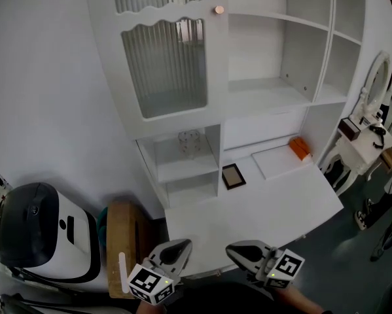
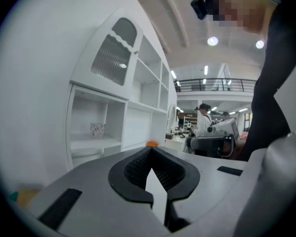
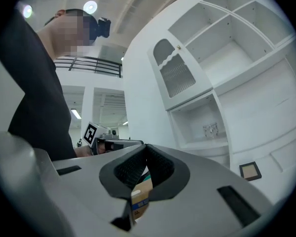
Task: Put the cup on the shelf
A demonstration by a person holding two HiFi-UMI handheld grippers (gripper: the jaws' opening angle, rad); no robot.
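cup: the clear glass cup (image 1: 189, 142) stands upright on the shelf (image 1: 173, 170) in the low left compartment of the white cabinet (image 1: 261, 97), well apart from both claws.
left claw: your left claw (image 1: 184, 243) hangs over the near edge of the table (image 1: 267, 208), pads pressed together with nothing between them.
right claw: your right claw (image 1: 231, 248) sits just to the right of it, also pinched closed and empty.
step in hand: judging by how things lie, the placing looks done; all that's left is to leave the cup alone.
how to do it well: move your claws toward yourself, not forward. the cup stands near the middle of its shelf, so it needs no nudging.
watch for: the small dark frame (image 1: 233, 176) and the orange object (image 1: 300, 148) lie on the table between you and the cabinet. pass above them if you reach in.
if you regrasp: open one claw wide before it nears the glass; those thin clear walls look slippery.
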